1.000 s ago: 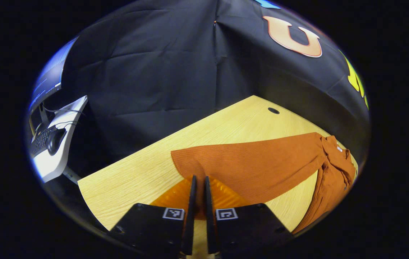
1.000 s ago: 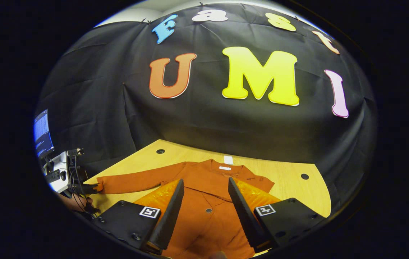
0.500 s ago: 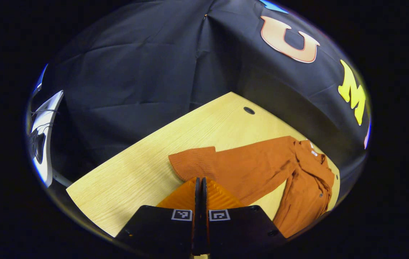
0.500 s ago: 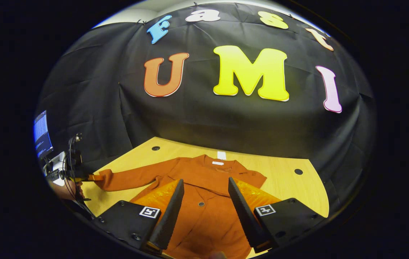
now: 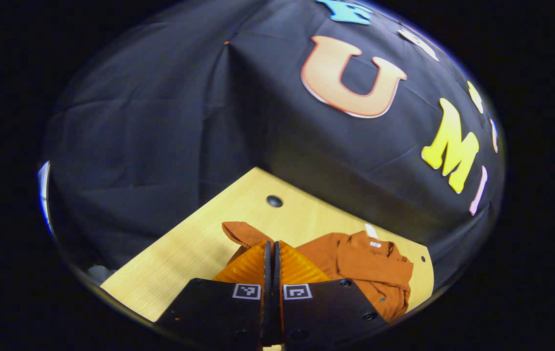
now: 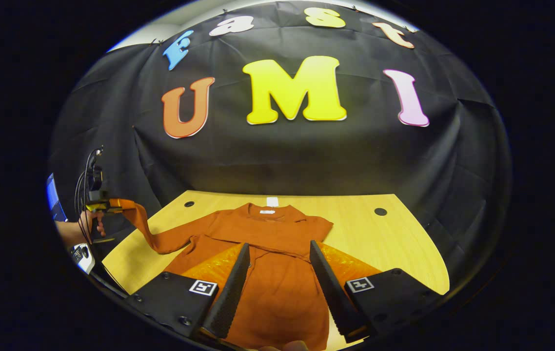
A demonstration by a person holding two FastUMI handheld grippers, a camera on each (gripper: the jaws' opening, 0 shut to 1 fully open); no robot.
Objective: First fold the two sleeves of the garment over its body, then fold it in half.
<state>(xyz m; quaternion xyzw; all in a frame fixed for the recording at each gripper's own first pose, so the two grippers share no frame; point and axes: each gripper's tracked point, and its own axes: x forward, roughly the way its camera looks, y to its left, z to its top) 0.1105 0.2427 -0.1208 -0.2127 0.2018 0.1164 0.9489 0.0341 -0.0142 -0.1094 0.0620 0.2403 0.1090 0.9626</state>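
Rust-orange ribbed knit garment (image 6: 267,253) lies spread on the pale wooden worktop (image 6: 394,243), collar toward the booth wall; my left gripper (image 5: 271,253) has its jaws pinched tight on the cuff of the sleeve (image 6: 148,229), lifted off the wood. My right gripper (image 6: 277,273) hovers over the body, jaws wide and empty. I'd carry the cuff in a low arc across the chest, keeping the fold at the shoulder seam

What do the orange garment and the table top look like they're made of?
Garment: likely a ribbed knit, matte; fine ribs show on the cuff, and the lifted sleeve drapes softly.
Table: pale wood or wood-look laminate, judging by its straight grain and smooth, slightly glossy surface.
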